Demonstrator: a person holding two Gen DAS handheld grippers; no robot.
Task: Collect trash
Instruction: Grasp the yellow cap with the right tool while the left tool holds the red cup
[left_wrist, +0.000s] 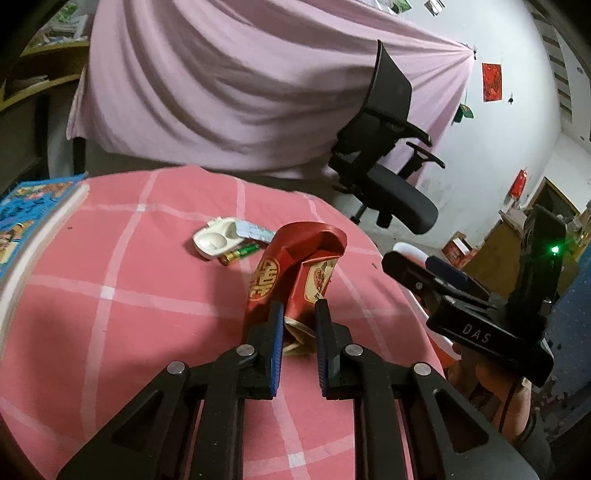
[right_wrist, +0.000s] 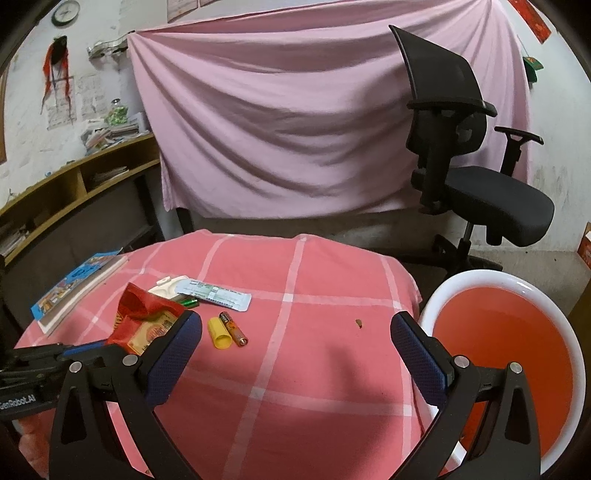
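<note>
My left gripper (left_wrist: 300, 308) is shut on a crumpled red cigarette pack (left_wrist: 295, 269) and holds it just above the pink checked tablecloth (left_wrist: 147, 295). The pack also shows at the left of the right wrist view (right_wrist: 147, 321). My right gripper (right_wrist: 295, 332) is wide open and empty over the table's right part. On the cloth lie a white plastic tray (right_wrist: 168, 286), a blister strip (right_wrist: 218, 295), a green battery (right_wrist: 190, 303), a yellow cap (right_wrist: 218, 333) and an orange battery (right_wrist: 233, 328). A small brown crumb (right_wrist: 358, 324) lies further right.
A white bin with a red liner (right_wrist: 509, 354) stands beside the table's right edge. A blue book (right_wrist: 77, 288) lies at the table's left. A black office chair (right_wrist: 469, 155) stands behind, before a hung pink sheet (right_wrist: 295, 110). Wooden shelves (right_wrist: 74, 184) are at left.
</note>
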